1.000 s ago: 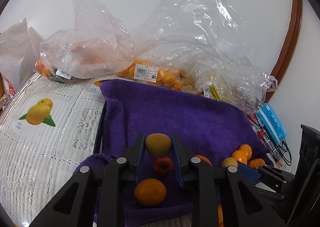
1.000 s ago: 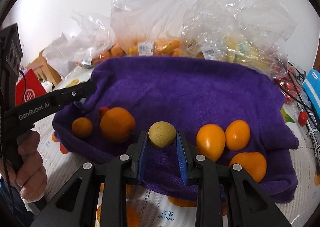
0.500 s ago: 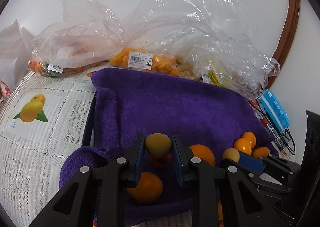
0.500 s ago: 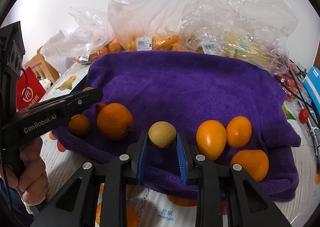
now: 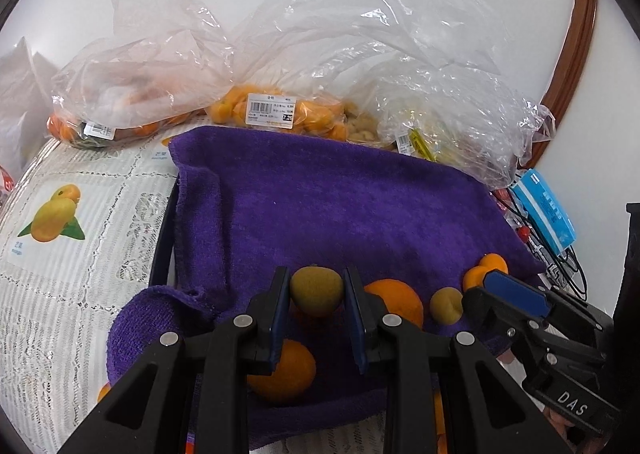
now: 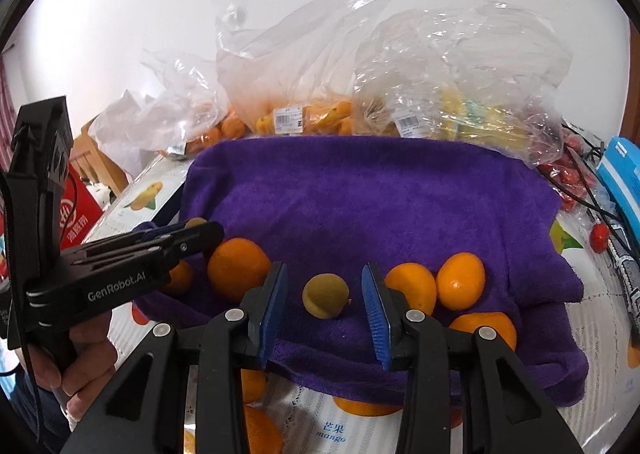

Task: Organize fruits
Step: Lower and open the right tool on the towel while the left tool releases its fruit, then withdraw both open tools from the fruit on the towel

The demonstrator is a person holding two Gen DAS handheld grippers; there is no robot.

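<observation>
- On the purple towel (image 6: pixel 360 205), at nine o'clock in the right wrist view, the left gripper (image 6: pixel 188 232) reaches in, clamped on a small green-brown fruit (image 5: pixel 316 291); that fruit sits squeezed between the blue pads (image 5: pixel 279 318) in the left wrist view.
- Just beside the left gripper, at its four o'clock, lies a big orange (image 6: pixel 239 269), touching the towel.
- At the centre, a second green-brown fruit (image 6: pixel 325 296) rests on the towel between the fingers of the right gripper (image 6: pixel 324 314), whose jaws stand well apart, touching nothing.
- At three o'clock of that fruit, three oranges (image 6: pixel 459 281) cluster near the towel's front edge.
- Behind the towel, at twelve o'clock, clear plastic bags (image 6: pixel 304 65) of fruit lean against the wall.
- At far right, a blue box (image 6: pixel 624 177) and small red fruits (image 6: pixel 570 181) lie on the tablecloth (image 5: pixel 60 254), which shows printed mango pictures.
</observation>
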